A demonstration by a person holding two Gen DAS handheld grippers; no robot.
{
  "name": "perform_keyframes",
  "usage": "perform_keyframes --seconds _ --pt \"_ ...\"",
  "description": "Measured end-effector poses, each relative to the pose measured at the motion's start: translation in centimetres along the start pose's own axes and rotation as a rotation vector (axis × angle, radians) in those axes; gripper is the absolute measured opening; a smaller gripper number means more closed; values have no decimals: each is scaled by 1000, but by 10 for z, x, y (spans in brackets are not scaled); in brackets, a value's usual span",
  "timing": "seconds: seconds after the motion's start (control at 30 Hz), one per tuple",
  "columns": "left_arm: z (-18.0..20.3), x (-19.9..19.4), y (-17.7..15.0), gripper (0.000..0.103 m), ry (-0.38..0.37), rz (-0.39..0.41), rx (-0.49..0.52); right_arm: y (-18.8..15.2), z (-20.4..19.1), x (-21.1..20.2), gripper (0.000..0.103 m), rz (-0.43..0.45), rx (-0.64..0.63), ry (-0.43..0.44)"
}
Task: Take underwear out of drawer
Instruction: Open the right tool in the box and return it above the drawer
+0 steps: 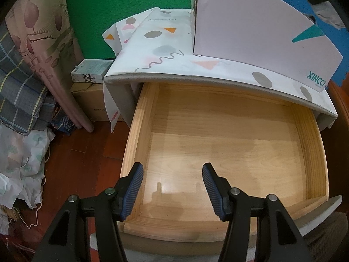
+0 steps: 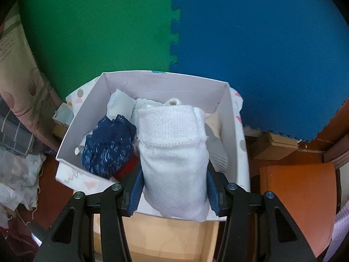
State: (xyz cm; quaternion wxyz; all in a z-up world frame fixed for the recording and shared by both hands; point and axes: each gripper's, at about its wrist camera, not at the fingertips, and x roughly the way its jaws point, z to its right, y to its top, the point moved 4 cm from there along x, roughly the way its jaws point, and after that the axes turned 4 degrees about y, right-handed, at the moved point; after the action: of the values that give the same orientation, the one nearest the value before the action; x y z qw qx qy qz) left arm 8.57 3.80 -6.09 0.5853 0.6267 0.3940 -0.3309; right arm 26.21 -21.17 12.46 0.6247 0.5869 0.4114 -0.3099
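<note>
Left gripper (image 1: 172, 187): jaws spread, nothing between them, poised over the near edge of the pulled-out drawer (image 1: 139, 131), its floor bare. Right gripper (image 2: 173, 191): clamped on the white folded underwear (image 2: 173, 152), held above the near rim of the white box (image 2: 72, 139). Probably light, soft, limp; best pinched mid-fold, else likely to sag or unroll.

Green foam wall mat (image 2: 98, 32) interlocked with blue foam wall mat (image 2: 261, 54) behind. Dark red wood floor (image 1: 87, 152) below. Rolled floral mattress (image 1: 39, 43) leaning at left, plaid bedding (image 1: 19, 87) piled beside it. Cardboard box (image 1: 91, 100) on the floor, small white boxes (image 1: 91, 69) stacked on top. Orange panel (image 2: 301, 196) at right.
</note>
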Motion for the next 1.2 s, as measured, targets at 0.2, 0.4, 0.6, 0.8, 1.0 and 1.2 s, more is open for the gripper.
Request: perform_keyframes --seconds 0.2,0.4,0.6,0.8,1.0,1.2 --pt "-1 -1 -1 58 2 3 -1 2 -5 38 47 -58 13 8" --pt "-1 -2 -1 58 3 5 -1 -2 -9 64 49 -98 15 8" --pt "-1 -2 -1 58 5 3 3 -1 -15 73 53 -96 7 -5" --pt "0 -1 -1 58 10 5 8 -2 -17 69 68 -60 6 21" --pt "0 -1 -1 58 13 6 9 -2 -19 48 77 10 -3 16" --pt "3 -2 -1 58 15 7 15 -22 -16 16 80 65 -12 51"
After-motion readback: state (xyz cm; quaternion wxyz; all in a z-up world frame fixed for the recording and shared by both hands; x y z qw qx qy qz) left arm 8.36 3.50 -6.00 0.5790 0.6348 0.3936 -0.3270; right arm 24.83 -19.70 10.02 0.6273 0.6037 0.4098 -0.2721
